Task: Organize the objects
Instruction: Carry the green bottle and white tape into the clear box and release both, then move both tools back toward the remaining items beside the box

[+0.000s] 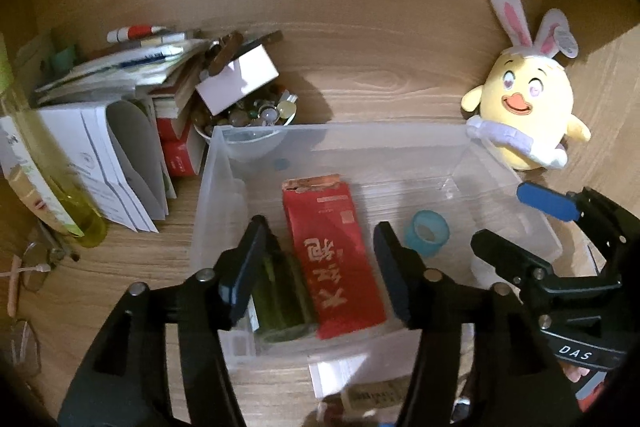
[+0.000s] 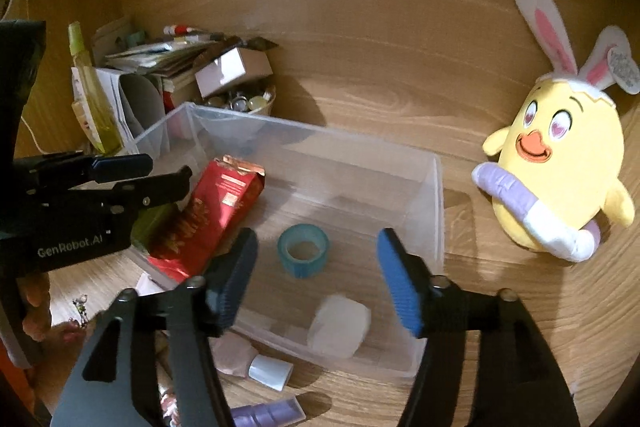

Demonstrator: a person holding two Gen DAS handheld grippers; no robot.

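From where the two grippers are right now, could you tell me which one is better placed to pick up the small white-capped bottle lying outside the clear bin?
Probably the right gripper: the bottle lies just below its open, empty jaws, outside the bin.

packet (image 1: 332,255) in bin (image 1: 340,131), tape (image 1: 427,233) beside

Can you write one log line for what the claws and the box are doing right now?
left claw: open, empty | right claw: open, empty | clear box: red packet, blue tape roll, white roll, green bottle
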